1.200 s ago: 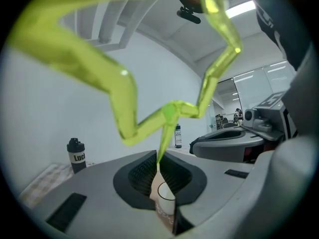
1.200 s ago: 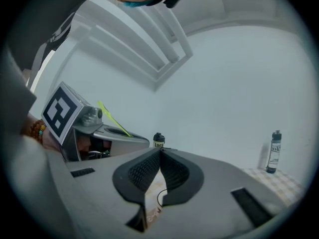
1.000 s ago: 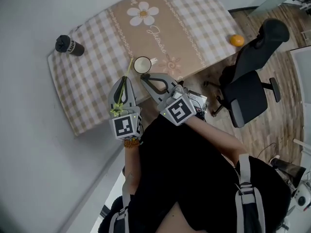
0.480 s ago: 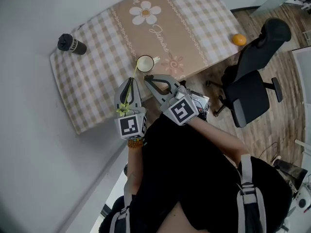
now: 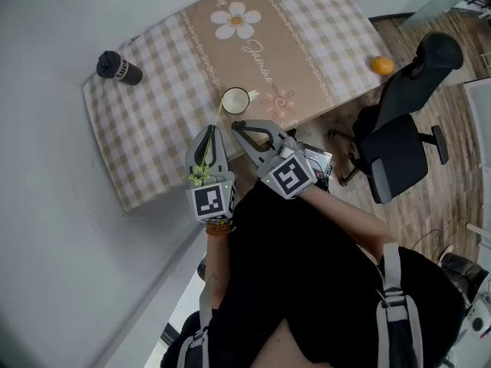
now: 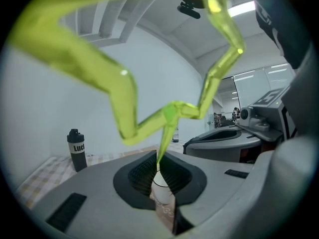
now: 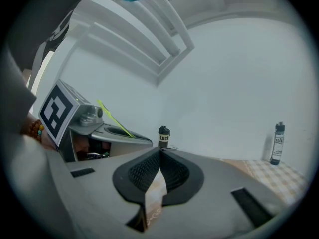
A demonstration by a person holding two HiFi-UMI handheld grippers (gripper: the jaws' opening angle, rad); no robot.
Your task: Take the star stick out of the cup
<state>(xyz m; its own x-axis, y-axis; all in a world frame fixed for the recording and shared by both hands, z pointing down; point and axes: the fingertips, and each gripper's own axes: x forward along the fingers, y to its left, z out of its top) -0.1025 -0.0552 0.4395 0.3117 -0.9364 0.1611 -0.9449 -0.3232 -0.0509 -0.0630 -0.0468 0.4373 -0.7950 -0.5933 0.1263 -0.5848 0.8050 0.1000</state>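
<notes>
My left gripper [image 5: 209, 129] is shut on a thin yellow-green star stick [image 5: 207, 148]. The star end [image 5: 199, 177] lies back over the gripper body and fills the left gripper view as a big star [image 6: 119, 83]. The shaft passes between the pads [image 6: 169, 171], and its tip ends by the left rim of the white cup [image 5: 235, 100]; I cannot tell if they touch. The cup [image 6: 162, 188] shows through the gap below the jaws. My right gripper [image 5: 237, 126] is beside the left one, below the cup, shut with nothing in it [image 7: 160, 152].
The cup stands near the front edge of a checked tablecloth [image 5: 153, 129]. A black bottle [image 5: 119, 67] lies at the table's far left corner, an orange [image 5: 382, 65] at the right corner. A black office chair [image 5: 399, 144] stands right of the table.
The whole head view has shifted slightly to the right and down. Both grippers keep their places by the cup, and the stick stays in the left one.
</notes>
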